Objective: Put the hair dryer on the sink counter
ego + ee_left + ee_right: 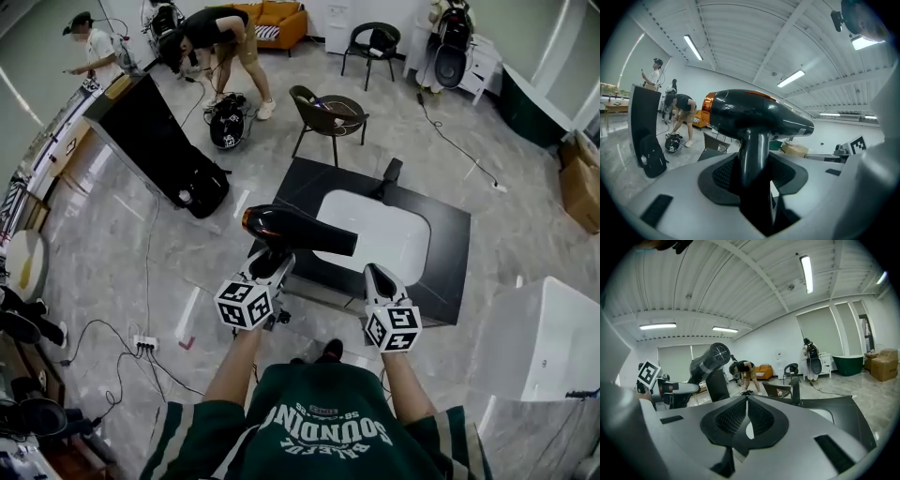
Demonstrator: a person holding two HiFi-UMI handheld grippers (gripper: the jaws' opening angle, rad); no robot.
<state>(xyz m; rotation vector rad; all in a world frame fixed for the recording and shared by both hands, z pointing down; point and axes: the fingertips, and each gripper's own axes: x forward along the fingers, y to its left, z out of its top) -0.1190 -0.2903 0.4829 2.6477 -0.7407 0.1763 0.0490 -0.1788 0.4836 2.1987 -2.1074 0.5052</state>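
A black hair dryer (295,230) with an orange rear ring stands upright by its handle in my left gripper (272,264), which is shut on that handle. Its barrel points right, above the near left edge of the black sink counter (450,246) with its white basin (375,234). In the left gripper view the hair dryer (759,115) fills the middle, its handle clamped between the jaws of the left gripper (752,180). My right gripper (380,277) hovers at the counter's near edge, shut and empty. The right gripper view shows the right gripper (746,420), the hair dryer (708,363) at left and the counter (834,406) ahead.
A black faucet (389,178) stands at the basin's far edge. Behind the counter is a dark chair (328,112). A black panel (155,141) with a bag leans at left. A power strip (145,344) and cables lie on the floor. A white tub (544,342) stands right. Two people are at the back.
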